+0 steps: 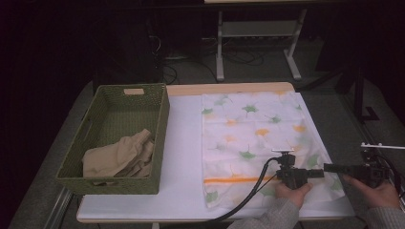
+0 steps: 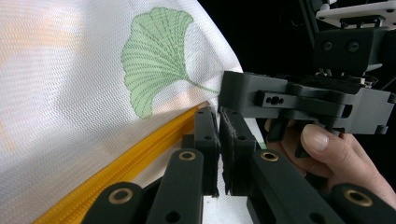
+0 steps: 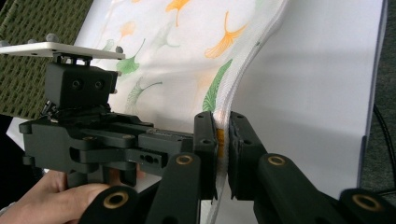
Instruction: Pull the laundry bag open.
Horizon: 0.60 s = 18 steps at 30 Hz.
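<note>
Both grippers work at the near right edge of the white table (image 1: 184,143). Left gripper (image 1: 319,173) has its jaws pressed together on the cloth's edge beside the orange zip; right gripper (image 1: 329,168) pinches the same edge, the seam caught between its pads. They face each other, tips nearly meeting.

Largest item: the white pillowcase (image 1: 248,138), printed with green and orange ginkgo leaves, lies flat on the table's right half, its near right corner lifted by the two grips. To its left, well apart, stands a green woven basket (image 1: 157,119) holding a crumpled beige cloth (image 1: 122,155). Nothing lies between basket and pillowcase.

High view gives the layout. Left gripper view adds the orange zip (image 2: 116,170) running along the hem under one green leaf (image 2: 156,56). Right gripper view adds the seam (image 3: 247,70) rising off the table in a curved fold.
</note>
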Each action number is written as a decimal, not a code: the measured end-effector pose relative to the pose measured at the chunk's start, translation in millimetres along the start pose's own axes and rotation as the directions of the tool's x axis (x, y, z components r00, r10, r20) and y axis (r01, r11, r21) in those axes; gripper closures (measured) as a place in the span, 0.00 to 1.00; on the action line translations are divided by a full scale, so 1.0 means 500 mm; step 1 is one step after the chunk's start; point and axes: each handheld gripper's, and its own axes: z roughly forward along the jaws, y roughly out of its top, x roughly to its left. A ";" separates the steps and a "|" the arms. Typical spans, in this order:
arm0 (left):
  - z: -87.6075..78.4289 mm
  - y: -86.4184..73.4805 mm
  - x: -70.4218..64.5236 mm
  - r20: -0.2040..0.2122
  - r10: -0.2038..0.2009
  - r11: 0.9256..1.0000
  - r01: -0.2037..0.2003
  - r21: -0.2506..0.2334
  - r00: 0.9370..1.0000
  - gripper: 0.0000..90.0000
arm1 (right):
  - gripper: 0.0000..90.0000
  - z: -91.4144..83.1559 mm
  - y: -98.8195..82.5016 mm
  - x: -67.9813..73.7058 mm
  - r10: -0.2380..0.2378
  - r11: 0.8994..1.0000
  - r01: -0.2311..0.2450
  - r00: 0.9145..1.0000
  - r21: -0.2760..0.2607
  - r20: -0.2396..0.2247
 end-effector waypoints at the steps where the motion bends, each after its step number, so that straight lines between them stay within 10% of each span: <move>1: 0.000 0.001 -0.001 -0.006 0.003 1.000 -0.003 -0.001 1.000 0.95 | 0.92 0.000 0.000 0.000 0.001 1.000 -0.001 1.000 -0.001 0.000; 18: -0.025 0.019 -0.025 -0.122 0.098 0.994 -0.103 -0.032 0.988 1.00 | 0.93 0.006 -0.006 0.007 -0.028 0.999 0.027 1.000 0.036 0.013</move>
